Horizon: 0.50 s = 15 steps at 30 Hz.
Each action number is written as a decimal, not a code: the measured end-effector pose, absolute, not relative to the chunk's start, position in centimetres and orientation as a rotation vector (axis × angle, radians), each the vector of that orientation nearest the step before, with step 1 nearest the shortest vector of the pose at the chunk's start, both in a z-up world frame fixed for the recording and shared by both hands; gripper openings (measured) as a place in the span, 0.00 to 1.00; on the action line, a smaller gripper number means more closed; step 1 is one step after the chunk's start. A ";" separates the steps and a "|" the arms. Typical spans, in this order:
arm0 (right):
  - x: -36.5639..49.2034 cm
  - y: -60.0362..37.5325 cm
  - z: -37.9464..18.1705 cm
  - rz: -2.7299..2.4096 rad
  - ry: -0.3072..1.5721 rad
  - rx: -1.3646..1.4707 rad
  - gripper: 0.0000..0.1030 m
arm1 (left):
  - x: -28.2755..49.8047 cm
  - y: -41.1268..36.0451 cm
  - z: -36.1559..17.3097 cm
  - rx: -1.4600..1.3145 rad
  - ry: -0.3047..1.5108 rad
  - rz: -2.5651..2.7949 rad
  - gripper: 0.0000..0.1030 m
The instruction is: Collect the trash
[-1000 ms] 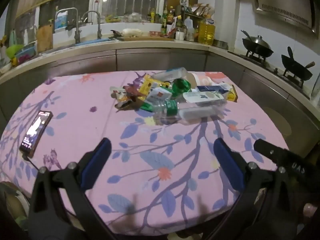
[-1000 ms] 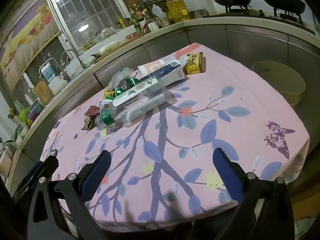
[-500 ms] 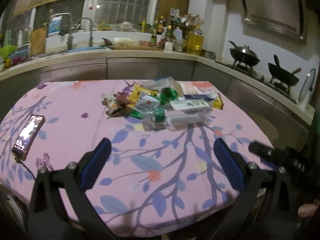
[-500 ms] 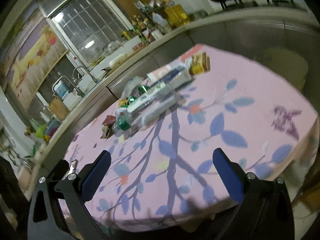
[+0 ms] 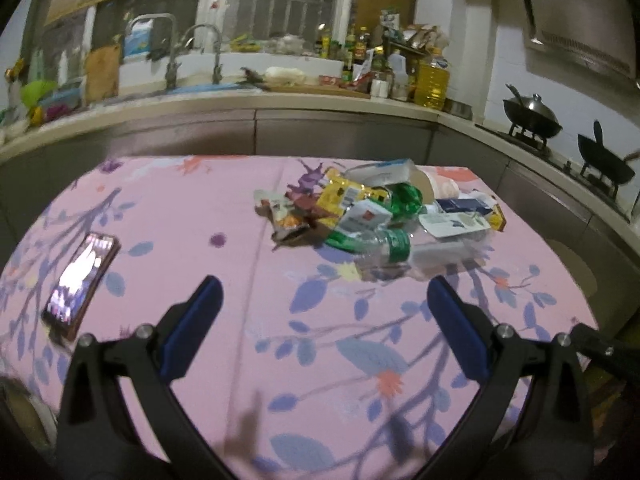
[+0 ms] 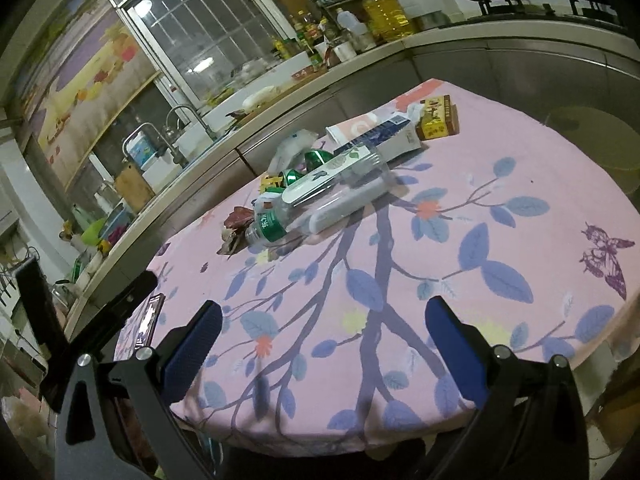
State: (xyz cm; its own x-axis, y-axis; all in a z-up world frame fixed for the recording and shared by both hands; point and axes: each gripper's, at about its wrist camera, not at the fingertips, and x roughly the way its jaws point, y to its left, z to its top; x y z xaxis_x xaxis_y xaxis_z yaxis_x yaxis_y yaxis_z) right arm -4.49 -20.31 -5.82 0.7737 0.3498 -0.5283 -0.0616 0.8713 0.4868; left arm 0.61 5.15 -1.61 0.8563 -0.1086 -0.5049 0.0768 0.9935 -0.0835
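Left gripper (image 5: pixel 320 304), right gripper (image 6: pixel 320 326): black frames, blue ribbed finger pads (image 5: pixel 192 320), silver screws (image 5: pixel 141 331)

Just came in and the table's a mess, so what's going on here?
A person holds a two-finger tool in each hand over a table with a pink flowered cloth, set to clear rubbish. Both the left tool and the right tool are open and empty, short of the pile. The trash pile sits untouched: wrappers, cartons and a clear plastic bottle lying on its side at the near edge. A phone lies apart on the left.
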 end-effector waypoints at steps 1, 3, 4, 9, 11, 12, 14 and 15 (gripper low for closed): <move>-4.4 -20.1 -5.7 0.234 0.651 0.458 0.83 | 1.2 5.2 -1.7 -0.029 0.525 -0.114 0.95; -4.0 -20.0 -5.7 0.236 0.658 0.435 0.69 | 2.6 4.1 -2.1 0.063 0.505 -0.155 0.95; -3.3 -20.5 -6.0 0.236 0.670 0.428 0.64 | 3.4 3.4 -2.4 0.121 0.496 -0.174 0.95; -2.6 -21.1 -6.4 0.201 0.689 0.428 0.61 | 7.8 -0.2 -4.2 0.373 0.507 -0.310 0.95; -2.1 -21.6 -6.7 0.191 0.698 0.432 0.61 | 9.7 -1.6 -4.7 0.446 0.508 -0.365 0.95; -1.7 -22.1 -7.0 0.187 0.704 0.434 0.61 | 10.4 -2.2 -5.0 0.480 0.506 -0.389 0.95; -1.2 -22.6 -7.1 0.181 0.712 0.437 0.61 | 11.6 -3.3 -5.5 0.537 0.506 -0.435 0.95; -0.9 -22.9 -7.2 0.178 0.716 0.439 0.61 | 12.1 -3.7 -5.8 0.564 0.507 -0.450 0.95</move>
